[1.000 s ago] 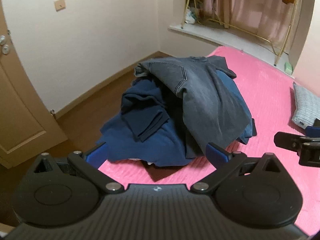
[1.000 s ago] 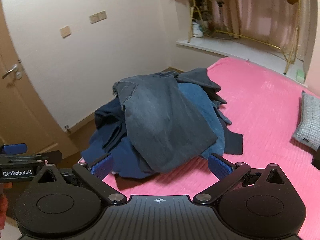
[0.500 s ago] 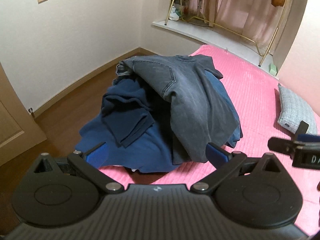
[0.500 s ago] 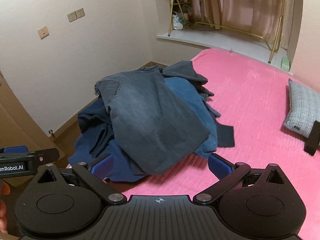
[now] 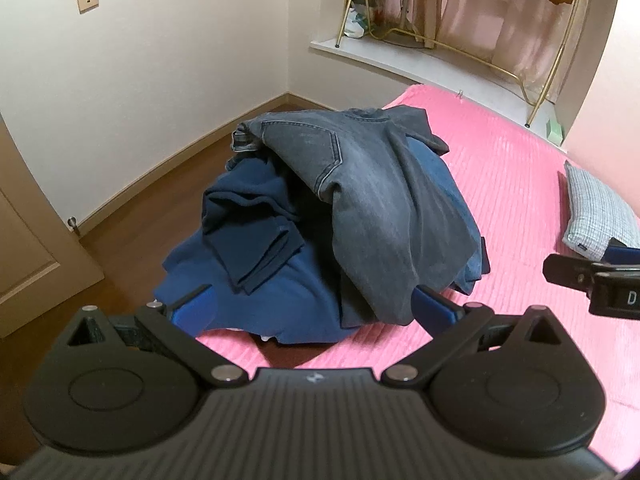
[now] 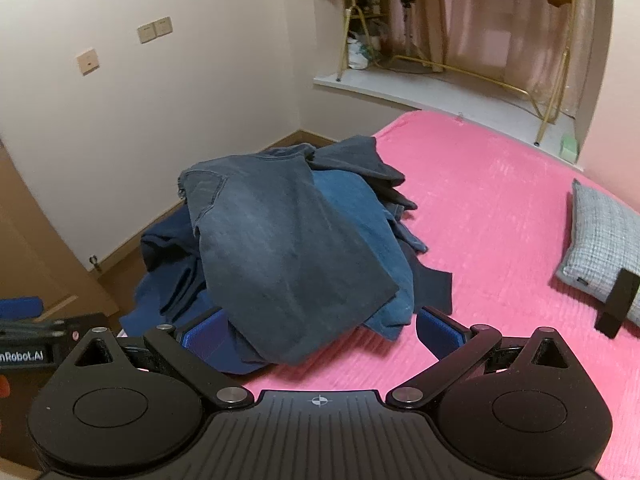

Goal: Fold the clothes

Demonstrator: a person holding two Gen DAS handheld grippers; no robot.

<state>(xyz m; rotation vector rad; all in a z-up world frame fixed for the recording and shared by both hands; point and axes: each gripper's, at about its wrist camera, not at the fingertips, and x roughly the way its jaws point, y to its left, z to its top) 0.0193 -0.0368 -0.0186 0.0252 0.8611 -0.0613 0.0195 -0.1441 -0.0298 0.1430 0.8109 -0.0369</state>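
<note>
A pile of clothes sits at the near left corner of the pink bed. Grey-blue jeans lie on top, over navy garments and a lighter blue denim piece. In the right wrist view the jeans drape toward me. My left gripper is open and empty, just short of the pile's near edge. My right gripper is open and empty, with the jeans' hem hanging between its blue fingertips. Each gripper shows at the edge of the other's view.
A grey checked pillow lies at the bed's right side, with a black strap by it. Wooden floor and a door are to the left. A window ledge with a gold rack is behind the bed.
Both grippers have moved a little closer to the pile and their views have shifted slightly. The clothes have not moved. Both grippers stay open.
</note>
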